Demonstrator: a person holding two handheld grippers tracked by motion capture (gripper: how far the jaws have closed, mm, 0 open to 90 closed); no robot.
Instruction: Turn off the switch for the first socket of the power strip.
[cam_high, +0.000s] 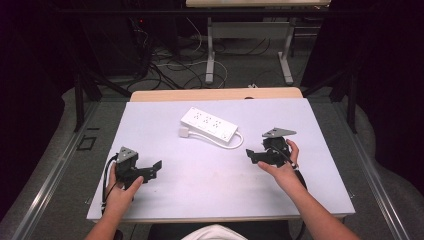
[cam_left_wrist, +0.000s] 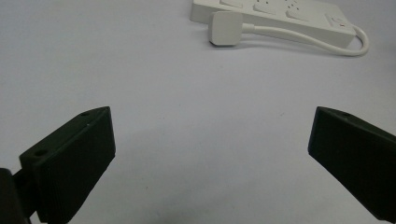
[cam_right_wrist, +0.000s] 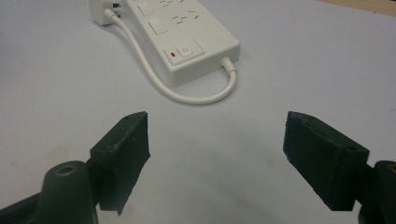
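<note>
In the right gripper view, the right gripper (cam_right_wrist: 217, 156) has its two black jaws spread wide at the bottom of the frame, with nothing but bare table between them. The left gripper (cam_left_wrist: 210, 161) in its own view is the same: jaws far apart at the lower left and lower right corners, pale surface showing through the gap, nothing held.

Beyond the right gripper's jaws, in the upper middle of that frame, lies the white power strip (cam_right_wrist: 180, 37), its end with the switch and small red light nearest the jaws. Its white cable (cam_right_wrist: 196, 98) loops out from that end, curves toward the jaws and runs back up along the strip's side to the upper left. In the left gripper view the strip sits at the top right edge, and its flat white plug (cam_left_wrist: 225, 28) lies on the table just in front of it, well away from the jaws.

From the high view, the left gripper (cam_high: 156, 168) is at the lower left of the table (cam_high: 210, 185), held in the person's left hand (cam_high: 120, 192), and the right gripper (cam_high: 251, 155) is right of centre in the right hand (cam_high: 282, 167). The power strip (cam_high: 209, 124) lies flat, angled, in the upper middle of the table, closer to the right gripper than to the left, touching neither.
</note>
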